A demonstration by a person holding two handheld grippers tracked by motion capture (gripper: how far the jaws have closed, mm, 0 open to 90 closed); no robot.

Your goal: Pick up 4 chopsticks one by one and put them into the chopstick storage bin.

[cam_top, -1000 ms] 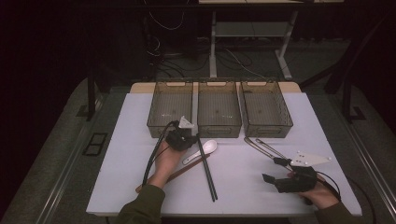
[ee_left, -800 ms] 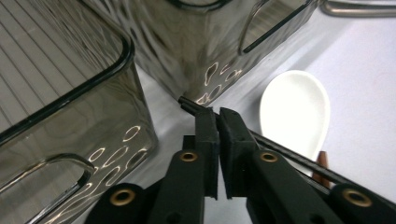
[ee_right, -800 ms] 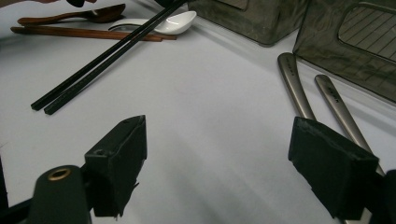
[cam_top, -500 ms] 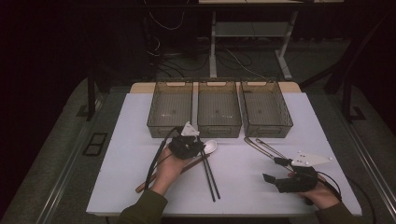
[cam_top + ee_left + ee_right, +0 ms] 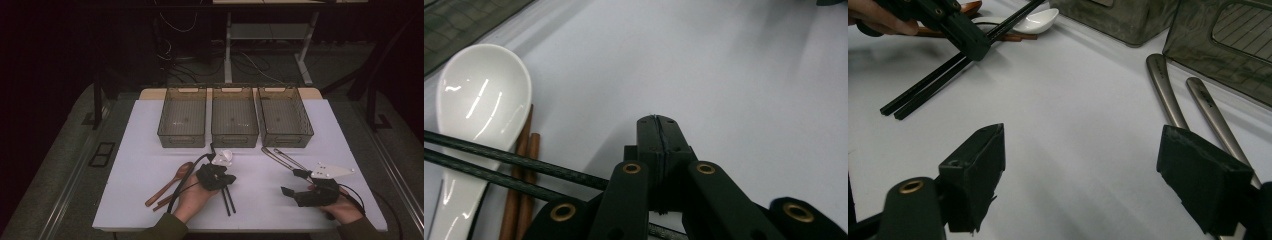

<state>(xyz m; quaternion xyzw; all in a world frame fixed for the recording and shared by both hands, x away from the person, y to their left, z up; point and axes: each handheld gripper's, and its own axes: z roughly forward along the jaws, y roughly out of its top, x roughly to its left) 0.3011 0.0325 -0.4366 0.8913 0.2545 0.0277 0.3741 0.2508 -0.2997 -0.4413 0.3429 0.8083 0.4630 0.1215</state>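
The white surface (image 5: 150, 150) carries three empty mesh bins (image 5: 234, 117) in a row at its far edge, probably waiting for sorted cutlery. Nearer lie two metal handles (image 5: 1168, 95), a wooden spoon (image 5: 170, 183) and a white spoon (image 5: 479, 100). The left hand-held gripper (image 5: 658, 131), jaws pressed together, sits over the black chopsticks (image 5: 499, 165) (whether it pinches them I cannot tell). The right hand-held gripper (image 5: 1098, 170) rests spread wide, apparently idle.

white spoon (image 5: 471, 125) handle cut off at bottom edge; black chopsticks (image 5: 499, 165) partly hidden behind left gripper (image 5: 657, 131).
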